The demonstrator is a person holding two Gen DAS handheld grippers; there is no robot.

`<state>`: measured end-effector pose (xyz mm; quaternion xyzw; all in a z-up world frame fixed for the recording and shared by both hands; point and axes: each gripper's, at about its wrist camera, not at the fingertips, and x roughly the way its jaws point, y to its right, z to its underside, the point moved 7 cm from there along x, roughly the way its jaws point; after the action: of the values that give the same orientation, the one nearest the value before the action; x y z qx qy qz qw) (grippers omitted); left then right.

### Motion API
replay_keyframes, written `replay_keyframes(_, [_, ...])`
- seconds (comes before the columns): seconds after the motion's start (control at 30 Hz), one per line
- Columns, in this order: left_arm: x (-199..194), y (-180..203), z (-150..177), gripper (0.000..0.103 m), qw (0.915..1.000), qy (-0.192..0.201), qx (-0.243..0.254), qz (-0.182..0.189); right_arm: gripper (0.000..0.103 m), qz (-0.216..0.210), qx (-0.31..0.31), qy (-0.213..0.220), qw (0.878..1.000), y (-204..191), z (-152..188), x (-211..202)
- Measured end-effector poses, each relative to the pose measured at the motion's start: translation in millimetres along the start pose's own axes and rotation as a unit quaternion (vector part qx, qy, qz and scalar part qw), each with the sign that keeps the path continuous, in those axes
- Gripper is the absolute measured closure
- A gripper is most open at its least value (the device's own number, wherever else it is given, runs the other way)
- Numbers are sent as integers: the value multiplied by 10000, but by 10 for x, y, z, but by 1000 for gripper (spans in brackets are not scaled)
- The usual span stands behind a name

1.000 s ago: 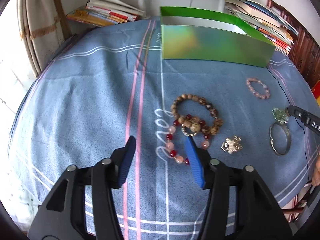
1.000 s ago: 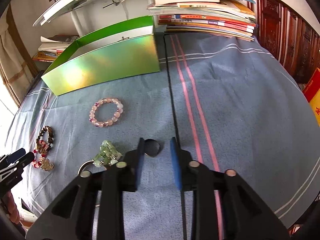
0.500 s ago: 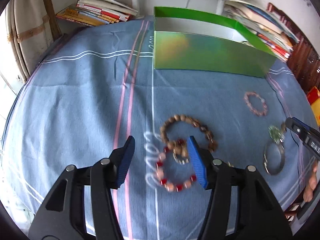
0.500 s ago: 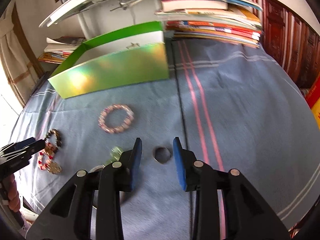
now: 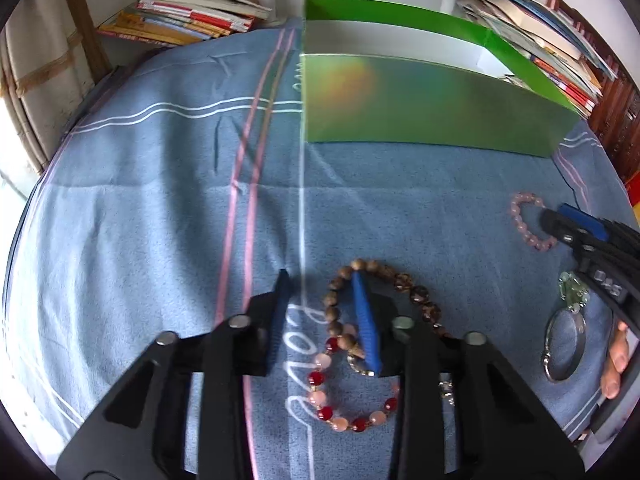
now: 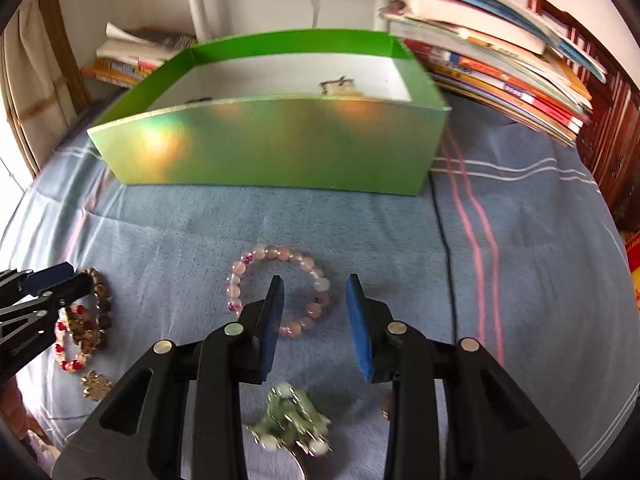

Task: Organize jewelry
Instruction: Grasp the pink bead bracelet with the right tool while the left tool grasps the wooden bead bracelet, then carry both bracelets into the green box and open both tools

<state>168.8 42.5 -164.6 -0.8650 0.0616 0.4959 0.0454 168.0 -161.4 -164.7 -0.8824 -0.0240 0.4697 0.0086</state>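
A brown bead bracelet [image 5: 416,294] lies on the blue cloth, overlapping a red and pink bead bracelet [image 5: 320,380]. My left gripper [image 5: 320,286] straddles the brown bracelet's left arc. One pad is inside the loop and one outside, the jaws are closing, and neither pad presses the beads. My right gripper [image 6: 314,280] is open over the right side of a pale pink bracelet [image 6: 244,276]. The green box [image 6: 280,148] stands open behind. Below the right fingers lies a green charm on a key ring [image 6: 292,412].
A gold flower brooch [image 6: 96,386] sits near the bead bracelets [image 6: 86,320]. A small ring [image 6: 386,412] peeks out beside the right finger. Book stacks [image 6: 500,60] line the back edge. A person's fingers [image 5: 616,360] show at the right.
My left gripper moved forward over the brown bracelet and its jaws narrowed. My right gripper swung left from the small ring to the pink bracelet.
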Motion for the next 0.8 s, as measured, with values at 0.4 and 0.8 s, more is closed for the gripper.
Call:
replay_keyframes(0.4, [-166, 89, -50, 95, 9996, 147, -49, 229, 95, -338, -261, 199, 9989, -218, -58, -213])
replay_keyframes(0.8, [-823, 161, -247, 95, 9961, 776, 32, 409, 95, -389, -355, 928, 9943, -318, -296, -905])
